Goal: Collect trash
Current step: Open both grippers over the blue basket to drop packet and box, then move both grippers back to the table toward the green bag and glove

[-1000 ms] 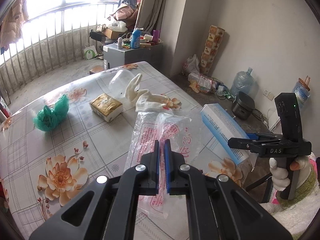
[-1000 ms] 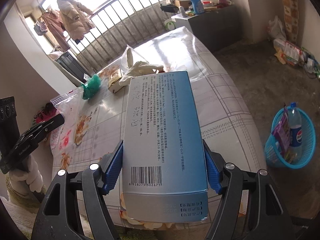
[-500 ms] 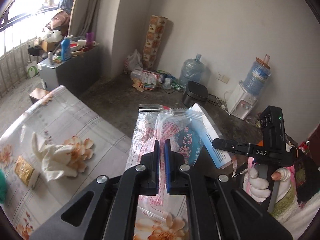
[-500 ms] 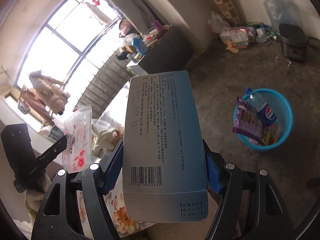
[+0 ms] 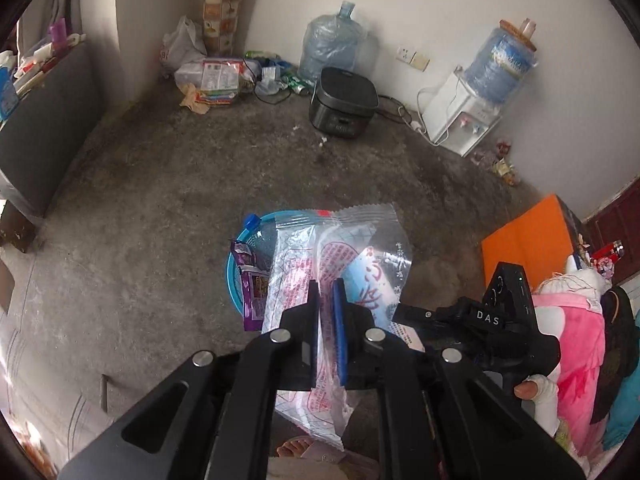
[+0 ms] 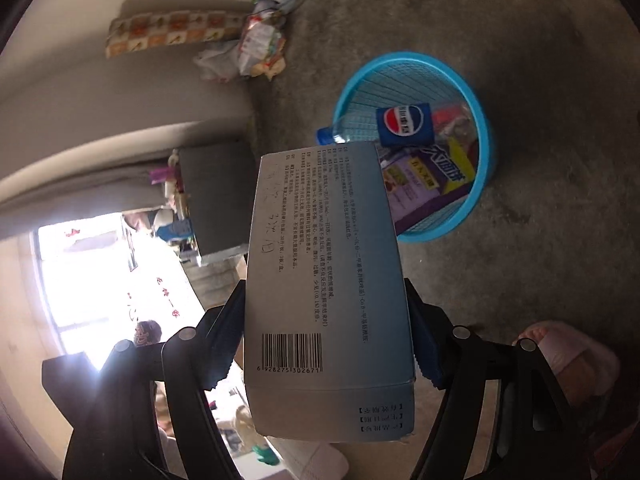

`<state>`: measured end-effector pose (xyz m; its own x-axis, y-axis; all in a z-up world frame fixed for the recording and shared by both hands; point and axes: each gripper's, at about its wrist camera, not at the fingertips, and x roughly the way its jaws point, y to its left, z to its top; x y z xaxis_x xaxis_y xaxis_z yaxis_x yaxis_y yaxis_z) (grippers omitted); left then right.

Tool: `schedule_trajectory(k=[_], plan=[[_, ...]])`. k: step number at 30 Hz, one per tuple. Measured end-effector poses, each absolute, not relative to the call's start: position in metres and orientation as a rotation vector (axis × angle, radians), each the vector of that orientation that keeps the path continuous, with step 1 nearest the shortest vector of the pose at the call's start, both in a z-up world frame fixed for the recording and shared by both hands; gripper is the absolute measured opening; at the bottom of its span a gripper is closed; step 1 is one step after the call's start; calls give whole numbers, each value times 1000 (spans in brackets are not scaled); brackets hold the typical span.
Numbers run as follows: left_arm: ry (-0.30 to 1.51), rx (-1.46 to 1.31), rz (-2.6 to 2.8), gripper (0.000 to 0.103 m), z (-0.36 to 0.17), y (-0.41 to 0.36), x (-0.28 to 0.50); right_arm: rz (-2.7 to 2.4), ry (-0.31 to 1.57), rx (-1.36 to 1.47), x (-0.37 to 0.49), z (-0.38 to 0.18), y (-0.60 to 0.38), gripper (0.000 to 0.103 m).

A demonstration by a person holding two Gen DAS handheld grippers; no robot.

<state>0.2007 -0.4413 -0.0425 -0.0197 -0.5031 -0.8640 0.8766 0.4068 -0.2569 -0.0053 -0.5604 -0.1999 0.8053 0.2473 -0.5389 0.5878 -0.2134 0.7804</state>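
Your right hand-held gripper [image 6: 326, 344] clamps the blue carton [image 6: 324, 280] across its width, long axis running out along the fingers, far end over the near rim of the blue basket [image 6: 486, 148] on the floor. Your left hand-held gripper [image 5: 326, 332], nearly closed, pinches the clear plastic bag [image 5: 340, 256], which stands lengthwise forward above that basket.

A clear bag [image 5: 340, 264] printed in red, a pale blue box [image 6: 326, 280] with black print, a turquoise mesh basket [image 6: 486, 136], a grey concrete floor [image 5: 160, 200]

R gripper [image 6: 326, 344] fingers clamp blue box [image 6: 324, 280] by its sides, above/near blue basket [image 6: 486, 152] w/ trash on floor.
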Motion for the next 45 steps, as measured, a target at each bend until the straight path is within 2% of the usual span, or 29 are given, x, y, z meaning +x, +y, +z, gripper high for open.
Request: schedule_trajectory(k=[2, 3, 4, 6, 9, 14, 19, 23, 29, 39, 45], plan=[[1158, 456, -1144, 10, -64, -472, 206, -408, 639, 1955, -4, -230, -567, 72], [1177, 468, -1138, 16, -75, -486, 209, -440, 620, 2002, -3, -242, -570, 74], [1206, 475, -1139, 34, -86, -499, 211, -451, 607, 2017, 3, -254, -575, 76], [1256, 458, -1099, 56, -103, -517, 216, -521, 622, 2062, 3, -277, -582, 80], [1236, 419, -1093, 60, -105, -521, 217, -547, 607, 2117, 0, -291, -581, 81], [1169, 368, -1140, 65, -89, -507, 219, -518, 609, 2055, 0, -283, -578, 81], [1104, 292, -1160, 65, -53, -482, 224, -470, 531, 2016, 8, -274, -585, 81], [1031, 252, -1181, 69, -15, -448, 220, -387, 585, 1973, 31, -273, -589, 81], [957, 202, -1180, 76, 26, -376, 210, -364, 866, 1864, 47, -286, -579, 81], [835, 78, -1037, 80, 68, -219, 200, -409, 740, 1787, -5, -244, -581, 81], [808, 11, -939, 81, 67, -144, 190, -371, 853, 1492, 43, -203, -559, 78]])
